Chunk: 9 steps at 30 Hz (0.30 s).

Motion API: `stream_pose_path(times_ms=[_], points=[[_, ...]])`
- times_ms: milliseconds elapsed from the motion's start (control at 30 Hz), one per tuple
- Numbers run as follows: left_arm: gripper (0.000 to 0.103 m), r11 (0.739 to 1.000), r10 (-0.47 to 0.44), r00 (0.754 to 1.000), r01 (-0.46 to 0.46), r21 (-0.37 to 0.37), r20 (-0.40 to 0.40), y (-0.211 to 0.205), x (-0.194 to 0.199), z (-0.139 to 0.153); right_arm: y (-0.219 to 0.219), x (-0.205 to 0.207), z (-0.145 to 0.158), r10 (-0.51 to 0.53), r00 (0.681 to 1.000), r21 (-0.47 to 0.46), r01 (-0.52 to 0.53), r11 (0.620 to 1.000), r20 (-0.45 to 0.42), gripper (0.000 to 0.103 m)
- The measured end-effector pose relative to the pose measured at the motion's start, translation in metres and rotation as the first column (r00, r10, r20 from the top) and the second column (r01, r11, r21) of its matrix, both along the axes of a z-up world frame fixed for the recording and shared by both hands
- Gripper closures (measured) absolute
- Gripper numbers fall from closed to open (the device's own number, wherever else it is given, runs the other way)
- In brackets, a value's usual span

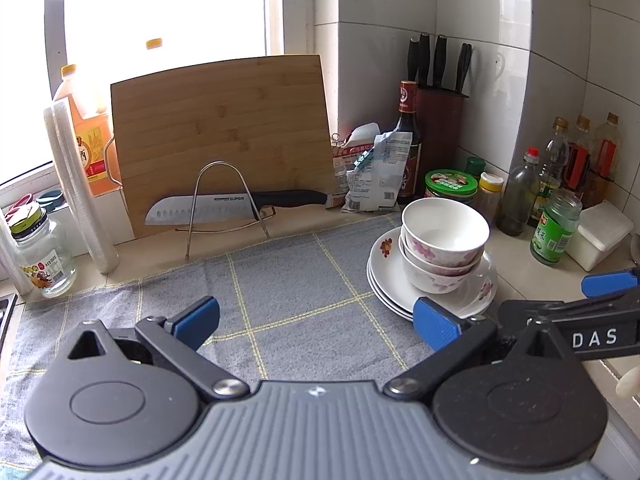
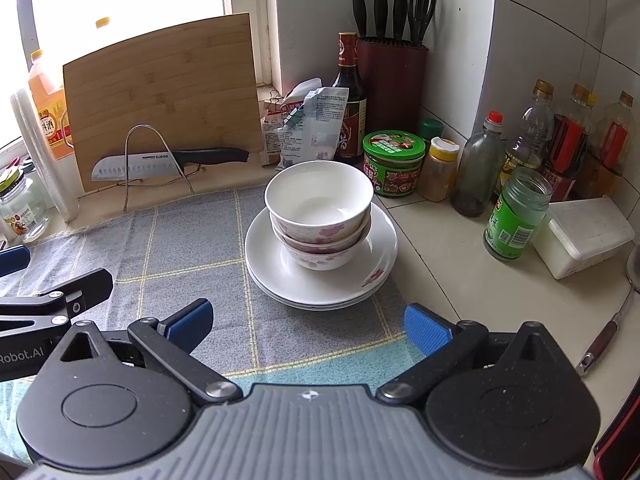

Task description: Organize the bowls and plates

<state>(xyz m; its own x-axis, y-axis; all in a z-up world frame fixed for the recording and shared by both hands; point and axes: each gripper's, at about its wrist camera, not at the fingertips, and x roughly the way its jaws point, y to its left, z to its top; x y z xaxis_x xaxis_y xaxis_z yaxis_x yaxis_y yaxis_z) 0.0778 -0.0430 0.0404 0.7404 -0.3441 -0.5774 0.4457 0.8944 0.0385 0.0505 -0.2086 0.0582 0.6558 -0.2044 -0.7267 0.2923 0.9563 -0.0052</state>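
Three white bowls with pink flowers [image 2: 320, 216] sit nested on a stack of white plates [image 2: 320, 280] at the right edge of a grey checked cloth [image 2: 180, 248]. The bowls [image 1: 442, 248] and plates [image 1: 384, 276] also show in the left wrist view, to the right. My left gripper [image 1: 316, 320] is open and empty, low over the cloth, left of the stack. My right gripper [image 2: 308, 326] is open and empty, just in front of the stack. Each gripper shows at the edge of the other's view.
A bamboo cutting board [image 2: 164, 92] leans at the back with a knife [image 2: 160, 162] on a wire rack. Sauce bottles and jars [image 2: 516, 216], a knife block [image 2: 394, 80], snack bags [image 2: 308, 124] and a white box [image 2: 584, 236] crowd the right corner. A glass jar [image 1: 42, 252] stands left.
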Motion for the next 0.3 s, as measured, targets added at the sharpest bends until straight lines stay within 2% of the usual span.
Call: stream_pose_path(times_ms=[300], points=[[0.001,1.0,-0.008,1.0,0.008,-0.001,-0.003,0.0004,0.0018,-0.0011,0.001,0.0005,0.0004,-0.008,1.0,-0.009,0.008,1.0,-0.001,0.0]])
